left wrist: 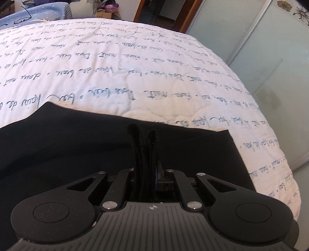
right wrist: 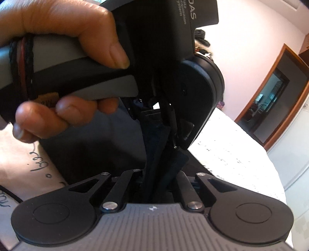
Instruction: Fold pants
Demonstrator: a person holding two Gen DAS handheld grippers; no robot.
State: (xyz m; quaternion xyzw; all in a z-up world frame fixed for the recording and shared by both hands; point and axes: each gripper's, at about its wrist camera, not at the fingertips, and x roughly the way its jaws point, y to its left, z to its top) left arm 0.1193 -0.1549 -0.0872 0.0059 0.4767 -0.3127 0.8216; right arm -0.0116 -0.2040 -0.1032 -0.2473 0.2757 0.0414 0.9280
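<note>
The black pants [left wrist: 77,146] lie spread on a white bedspread [left wrist: 135,73] printed with script, filling the lower left of the left wrist view. My left gripper [left wrist: 143,135] is shut on a fold of the pants' edge, with cloth bunched between its fingers. In the right wrist view my right gripper [right wrist: 164,154] is shut on a strip of the same black pants [right wrist: 154,170]. The left gripper's body [right wrist: 173,58] and the hand holding it fill the view just ahead, very close. The right fingertips are hidden by cloth.
The bed's right edge [left wrist: 270,154] drops off near frosted glass sliding doors [left wrist: 260,58]. A blue pillow [left wrist: 34,13] and clutter sit at the bed's far end. A wooden door frame [right wrist: 270,96] stands beyond the bed.
</note>
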